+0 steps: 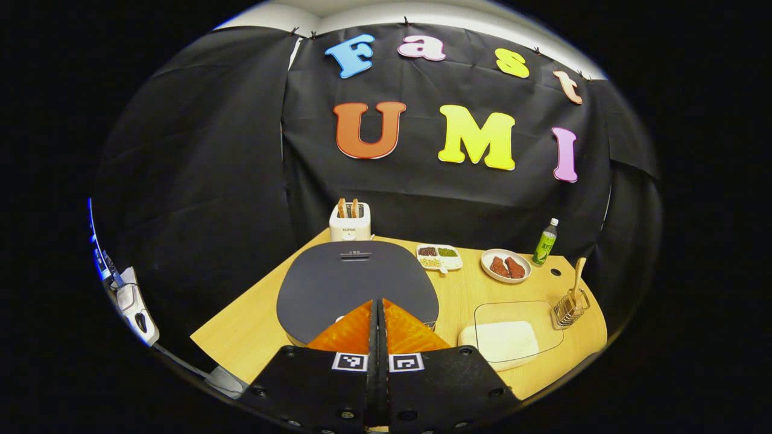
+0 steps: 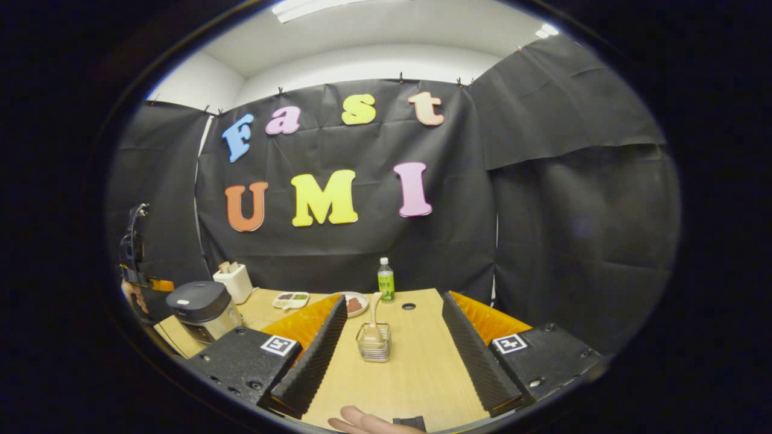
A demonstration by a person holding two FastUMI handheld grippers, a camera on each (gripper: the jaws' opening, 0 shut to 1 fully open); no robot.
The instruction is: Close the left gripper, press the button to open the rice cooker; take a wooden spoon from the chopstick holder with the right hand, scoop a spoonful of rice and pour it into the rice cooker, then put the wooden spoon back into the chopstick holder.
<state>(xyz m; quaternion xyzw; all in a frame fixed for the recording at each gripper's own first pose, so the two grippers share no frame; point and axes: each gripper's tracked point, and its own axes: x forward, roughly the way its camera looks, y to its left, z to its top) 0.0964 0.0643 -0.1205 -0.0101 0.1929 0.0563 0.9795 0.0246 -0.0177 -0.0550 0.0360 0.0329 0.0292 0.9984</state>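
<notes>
Left gripper fingers pressed together above rice cooker; right gripper wide, empty.

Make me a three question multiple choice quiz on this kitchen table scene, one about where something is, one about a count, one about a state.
1. Where is the wooden spoon?
A. in the chopstick holder
B. on the plate
C. in the rice cooker

2. How many toast slices stick out of the toaster?
A. one
B. two
C. four

3. How is the rice cooker lid?
A. open
B. removed
C. closed

Answers: 1 A, the spoon stands upright in the wire holder; 2 B, two slices show in the left gripper view; 3 C, the lid lies flat, with the shut left gripper above it.
</notes>
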